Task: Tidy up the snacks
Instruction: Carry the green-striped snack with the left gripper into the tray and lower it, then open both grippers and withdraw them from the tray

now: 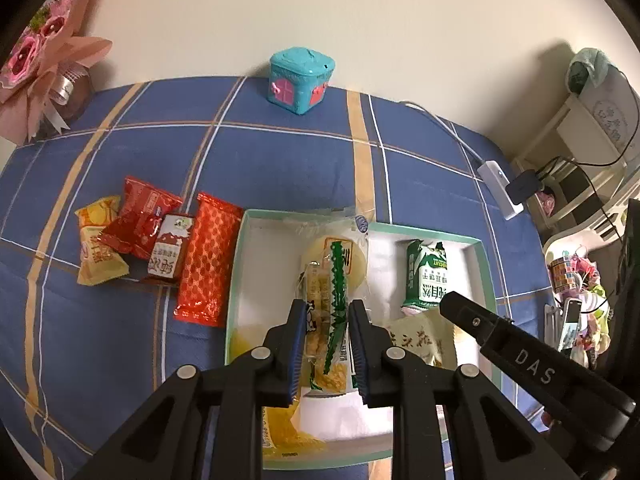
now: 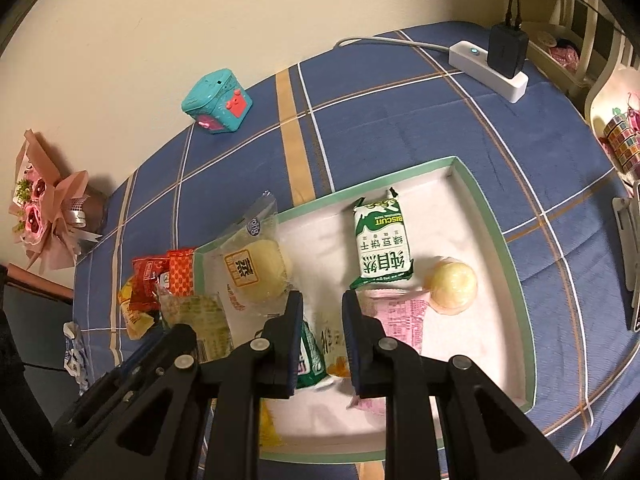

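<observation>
- Left of the tray, on the blue plaid cloth (image 1: 280, 168), four packets wait in a loose row: a yellow packet (image 1: 98, 252), a red crinkled packet (image 1: 138, 222), a small brown-and-white packet (image 1: 168, 254) and a long orange-red packet (image 1: 208, 260) lying just beside the tray's left wall. All look light and thin-filmed; the foil is likely slippery, so a pinch across the flat middle should hold better than one on a sealed end.
- The white tray with the green rim (image 1: 486, 264) already holds a clear-wrapped steamed bun (image 2: 256, 268), a green biscuit packet (image 2: 382, 246), a pink packet (image 2: 404, 316) and a round pale cake in clear wrap (image 2: 454, 286). The bun and cake look soft and would probably dent under a hard squeeze.
- The left gripper (image 1: 326, 344) is clenched on a narrow yellow-and-green snack packet (image 1: 330, 312), its blue pads (image 1: 294, 344) pressing both long edges. The packet runs lengthwise between the jaws, over the tray's middle and overlapping the bun. It appears light and crackly, its contents likely brittle.
- The right gripper (image 2: 322, 340) hangs over the tray's near side, jaws nearly closed. A dark green packet (image 2: 310, 356) and a pale one (image 2: 334, 344) lie beneath the gap; I cannot tell whether the pads grip anything.
</observation>
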Motion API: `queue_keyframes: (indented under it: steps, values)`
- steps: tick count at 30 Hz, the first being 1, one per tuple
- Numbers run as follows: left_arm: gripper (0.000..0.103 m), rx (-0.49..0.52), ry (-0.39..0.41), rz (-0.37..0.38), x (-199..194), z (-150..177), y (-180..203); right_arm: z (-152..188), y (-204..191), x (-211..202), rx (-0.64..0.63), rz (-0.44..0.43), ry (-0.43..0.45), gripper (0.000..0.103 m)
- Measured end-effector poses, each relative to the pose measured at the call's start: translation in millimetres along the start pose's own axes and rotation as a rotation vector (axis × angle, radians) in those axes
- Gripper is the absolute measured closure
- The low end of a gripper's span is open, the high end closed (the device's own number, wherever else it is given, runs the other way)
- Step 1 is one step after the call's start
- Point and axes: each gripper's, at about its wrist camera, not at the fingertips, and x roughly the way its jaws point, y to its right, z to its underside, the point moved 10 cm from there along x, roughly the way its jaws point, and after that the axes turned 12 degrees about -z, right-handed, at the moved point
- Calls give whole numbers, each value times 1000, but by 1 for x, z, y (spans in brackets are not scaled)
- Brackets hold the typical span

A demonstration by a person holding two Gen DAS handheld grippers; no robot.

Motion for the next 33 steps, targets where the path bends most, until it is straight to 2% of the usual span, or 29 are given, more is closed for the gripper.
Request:
queue_keyframes:
  steps: [10, 19, 21, 22, 23, 24, 25, 26, 29, 33]
  values:
    - [78, 2, -11, 24, -4, 1, 4, 1, 8, 0, 15, 23, -8, 82]
    - [75, -9, -17, 1, -2, 0, -4, 3, 11, 3, 15, 36, -21, 80]
    - [66, -19, -22, -16, 1, 0, -8, 3, 11, 4, 14, 40, -25, 79]
    - [62, -28, -26, -32, 3, 0, -13, 4, 11, 6, 12, 43, -28, 74]
    - [51, -33, -28, -48, 4, 0, -17, 5, 11, 7, 9, 47, -32, 63]
    - [42, -40, -31, -68, 5, 0, -22, 5, 11, 8, 8, 52, -34, 56]
    - [38, -49, -32, -95, 7, -1, -28, 6, 11, 9, 5, 57, -35, 43]
    - [35, -58, -34, -124, 9, -1, -35, 5, 12, 10, 3, 63, -34, 34]
    - [26, -81, -38, -165, 12, -2, -49, 4, 15, 11, -7, 88, -29, 24]
    - [10, -113, -33, -208, 15, -3, -67, 3, 16, 11, -22, 109, -23, 17]
